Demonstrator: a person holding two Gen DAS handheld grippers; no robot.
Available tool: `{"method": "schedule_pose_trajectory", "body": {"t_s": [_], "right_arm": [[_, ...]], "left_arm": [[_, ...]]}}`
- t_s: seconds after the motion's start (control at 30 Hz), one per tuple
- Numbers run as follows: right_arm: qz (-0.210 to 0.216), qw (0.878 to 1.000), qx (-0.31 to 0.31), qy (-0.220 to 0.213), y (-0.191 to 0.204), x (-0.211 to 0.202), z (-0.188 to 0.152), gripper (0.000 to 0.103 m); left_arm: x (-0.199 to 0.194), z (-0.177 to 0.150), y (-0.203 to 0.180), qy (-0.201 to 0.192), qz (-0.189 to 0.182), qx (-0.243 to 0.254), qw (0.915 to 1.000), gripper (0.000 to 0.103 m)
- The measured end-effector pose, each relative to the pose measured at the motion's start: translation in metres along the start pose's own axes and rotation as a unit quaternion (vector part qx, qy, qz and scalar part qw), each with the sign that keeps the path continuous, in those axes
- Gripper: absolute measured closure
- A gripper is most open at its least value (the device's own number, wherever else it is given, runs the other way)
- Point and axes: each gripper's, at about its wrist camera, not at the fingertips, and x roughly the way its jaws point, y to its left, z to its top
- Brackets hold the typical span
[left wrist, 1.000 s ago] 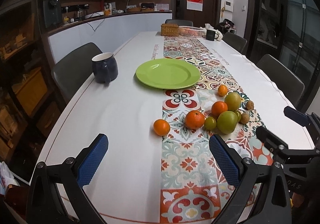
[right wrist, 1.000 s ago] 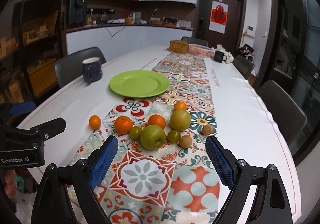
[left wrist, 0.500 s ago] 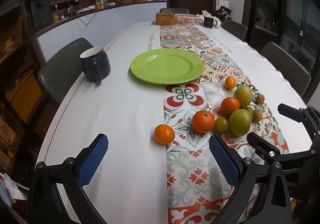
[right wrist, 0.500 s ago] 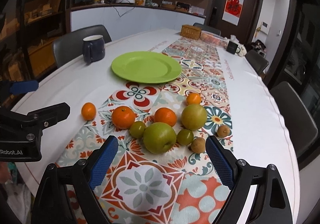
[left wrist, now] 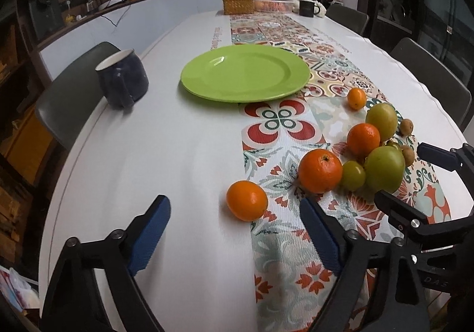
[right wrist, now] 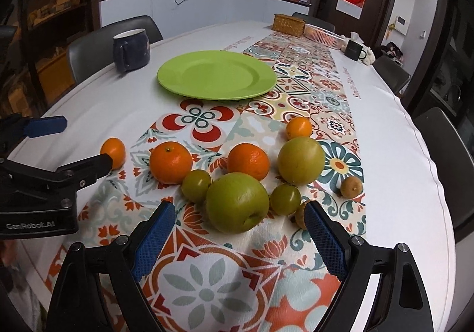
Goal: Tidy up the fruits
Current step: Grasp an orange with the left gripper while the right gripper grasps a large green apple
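Several fruits lie on the patterned runner (right wrist: pixel 299 89): a small orange (left wrist: pixel 247 200) (right wrist: pixel 113 151), a larger orange (left wrist: pixel 320 171) (right wrist: pixel 170 162), a big green apple (right wrist: pixel 237 202) (left wrist: pixel 384 169), another orange (right wrist: pixel 248 161), a second green apple (right wrist: pixel 300 160) and small green and brown fruits. An empty green plate (left wrist: pixel 246 72) (right wrist: pixel 216 74) sits beyond them. My left gripper (left wrist: pixel 234 225) is open, just short of the small orange. My right gripper (right wrist: pixel 238 234) is open, just short of the big green apple.
A dark blue mug (left wrist: pixel 122 81) (right wrist: pixel 131 49) stands left of the plate near the table edge. A wicker box (right wrist: pixel 288 24), a pink basket (right wrist: pixel 323 34) and a black mug (right wrist: pixel 354 49) sit at the far end. Grey chairs surround the table.
Both grippers have moved forward and lower toward the fruit, which now looks larger. Both stay open. No fruit has moved.
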Motion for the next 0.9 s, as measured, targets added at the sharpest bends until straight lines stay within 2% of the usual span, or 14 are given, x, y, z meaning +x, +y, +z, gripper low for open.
{"method": "schedule_pose_trajectory", "body": {"t_s": [0.17, 0.57, 0.77, 0.9], "right_arm": [[0.007, 1.0, 0.0, 0.011, -0.001, 0.009, -0.001, 0.027], [0.022, 1.0, 0.005, 0.022, -0.003, 0.023, 0.001, 0.044], [0.029, 0.999, 0.011, 0.026, -0.005, 0.027, 0.001, 0.051], [0.031, 0.999, 0.013, 0.026, -0.005, 0.026, 0.001, 0.051]], "left_arm": [[0.011, 0.001, -0.004, 0.008, -0.009, 0.007, 0.9999, 0.03], [0.031, 0.005, -0.005, 0.034, -0.034, -0.001, 0.9988, 0.058], [0.034, 0.005, -0.005, 0.037, -0.033, -0.001, 0.9988, 0.069], [0.033, 0.005, -0.006, 0.037, -0.036, 0.0, 0.9986, 0.069]]}}
